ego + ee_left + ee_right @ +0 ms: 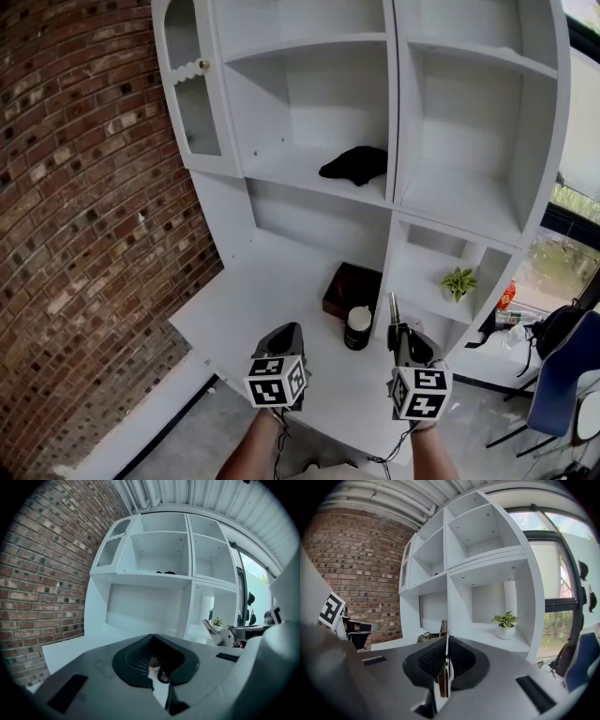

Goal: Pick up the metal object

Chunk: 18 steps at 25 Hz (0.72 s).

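A thin flat metal object (pixel 392 307) stands upright above the desk, clamped edge-on in my right gripper (pixel 397 330). In the right gripper view the metal strip (pixel 442 672) runs along the seam where the two jaws of the right gripper (pixel 444 640) meet, and its tip pokes out above them. My left gripper (pixel 290 330) hovers over the front of the white desk (pixel 253 309), shut with nothing in it. In the left gripper view the left gripper (pixel 152 638) has its jaws closed at the tip.
A black jar with a white lid (pixel 357 328) and a dark box (pixel 352 287) sit on the desk ahead of the grippers. A black cloth (pixel 354 164) lies on a shelf. A small potted plant (pixel 457 281) stands in the right cubby. A brick wall (pixel 84 234) is left, a blue chair (pixel 561 380) right.
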Available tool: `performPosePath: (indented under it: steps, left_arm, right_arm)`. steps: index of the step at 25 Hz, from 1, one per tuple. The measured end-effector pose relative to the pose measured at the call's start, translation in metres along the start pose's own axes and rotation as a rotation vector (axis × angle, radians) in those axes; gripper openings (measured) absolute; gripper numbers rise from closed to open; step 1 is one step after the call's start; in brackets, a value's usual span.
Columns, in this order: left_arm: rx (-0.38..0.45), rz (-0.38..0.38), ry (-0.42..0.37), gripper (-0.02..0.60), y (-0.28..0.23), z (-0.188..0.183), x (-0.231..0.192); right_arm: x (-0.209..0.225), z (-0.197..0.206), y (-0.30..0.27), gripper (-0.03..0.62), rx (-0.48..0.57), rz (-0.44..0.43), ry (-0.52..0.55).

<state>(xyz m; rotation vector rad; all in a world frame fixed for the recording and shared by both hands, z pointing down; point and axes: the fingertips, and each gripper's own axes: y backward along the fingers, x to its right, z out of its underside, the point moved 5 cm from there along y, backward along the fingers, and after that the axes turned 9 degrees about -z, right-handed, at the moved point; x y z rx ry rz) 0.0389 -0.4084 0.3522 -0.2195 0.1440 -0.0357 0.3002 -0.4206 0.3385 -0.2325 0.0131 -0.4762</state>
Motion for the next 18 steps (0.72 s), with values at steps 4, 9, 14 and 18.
performPosePath:
  steps: [4,9,14,18]
  left_arm:
    - [-0.009,-0.008,0.007,0.012,-0.002,0.004,-0.004]
    - [-0.022,-0.014,0.013,0.012,-0.004,0.008,-0.009]
    - [-0.024,-0.017,0.021,0.012,-0.006,0.009,-0.013]
    - [-0.026,-0.015,0.026,0.012,-0.008,0.01,-0.015]
  right_arm:
    - [-0.001,0.001,-0.003,0.006,-0.009,-0.006,0.001]
    - [-0.001,0.002,-0.005,0.006,-0.012,-0.01,-0.004]
    - [-0.004,0.001,-0.008,0.006,-0.013,-0.011,0.0]
    - [-0.006,0.002,-0.011,0.006,-0.019,-0.013,0.005]
